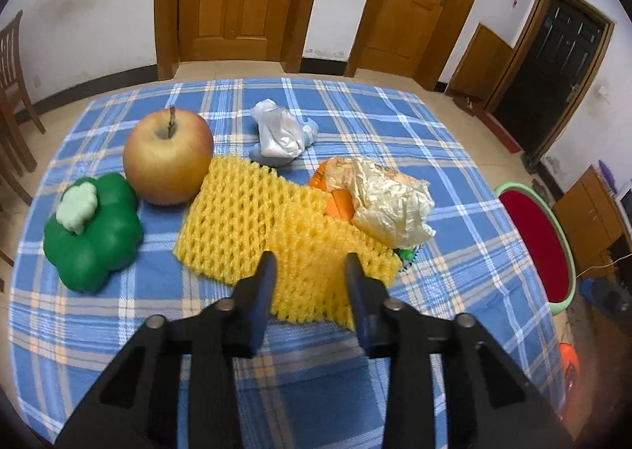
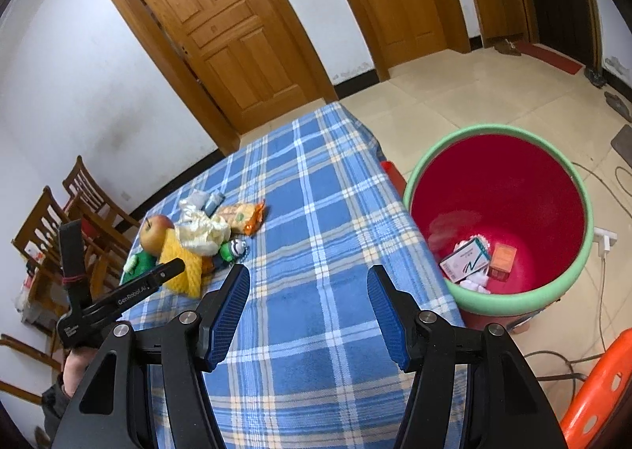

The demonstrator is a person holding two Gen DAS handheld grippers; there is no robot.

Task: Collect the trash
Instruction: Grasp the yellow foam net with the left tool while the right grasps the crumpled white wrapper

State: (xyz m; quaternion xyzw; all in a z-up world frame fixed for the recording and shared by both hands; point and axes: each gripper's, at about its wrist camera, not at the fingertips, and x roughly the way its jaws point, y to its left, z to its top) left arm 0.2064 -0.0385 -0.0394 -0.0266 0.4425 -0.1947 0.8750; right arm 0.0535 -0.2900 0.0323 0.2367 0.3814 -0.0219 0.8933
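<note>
Trash lies mid-table: yellow foam fruit net (image 1: 276, 228) straddled by the left gripper (image 1: 310, 263), jaws narrowly parted, probably for pickup. Right gripper (image 2: 308, 283) gapes wide, empty, beside the red green-rimmed bin (image 2: 568, 283).

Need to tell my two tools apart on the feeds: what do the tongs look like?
Both are black, angular frames with silver pivot bolts. The right tongs carry blue textured pads. The left tongs have dark pads; white "GenRobot" lettering shows on their side in the right wrist view.

The right gripper (image 2: 308, 310), fingers (image 2: 229, 314) spread, hovers over the checked surface (image 2: 316, 212) beside the red bin (image 2: 497, 212) holding boxes (image 2: 466, 259).
</note>
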